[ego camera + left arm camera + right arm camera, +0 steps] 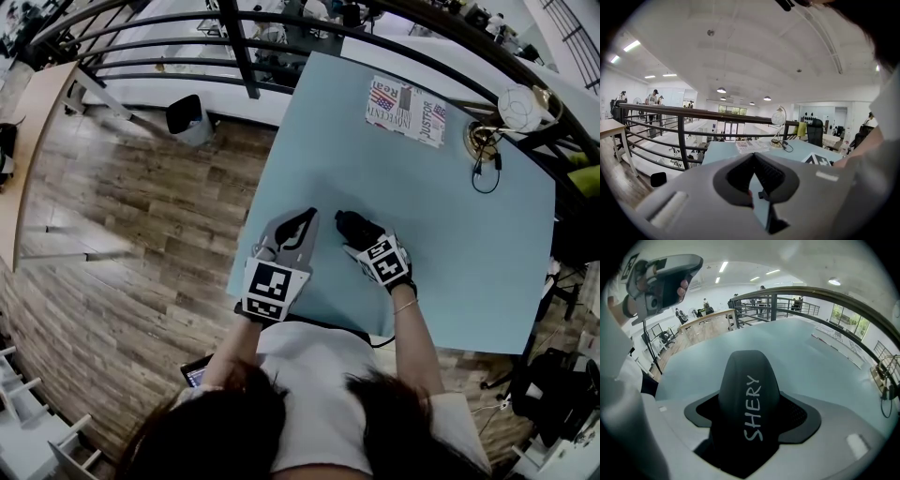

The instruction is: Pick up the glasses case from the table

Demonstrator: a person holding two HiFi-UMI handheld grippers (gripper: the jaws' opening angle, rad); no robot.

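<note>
The glasses case (350,224) is black and rounded, with "SHERY" in white letters on it in the right gripper view (749,404). My right gripper (356,230) is shut on it, one jaw on each side, over the near left part of the light blue table (450,216). The case's far end sticks out past the jaws, and its near end is hidden between them. My left gripper (306,219) is just left of the case, held raised, its jaws closed together at the tips (753,158) with nothing between them.
A printed sheet (406,111) lies at the table's far side. A white-shaded lamp (514,106) with a brass base and black cord stands at the far right corner. A dark railing (239,47) runs behind the table. Wooden floor (141,216) lies to the left.
</note>
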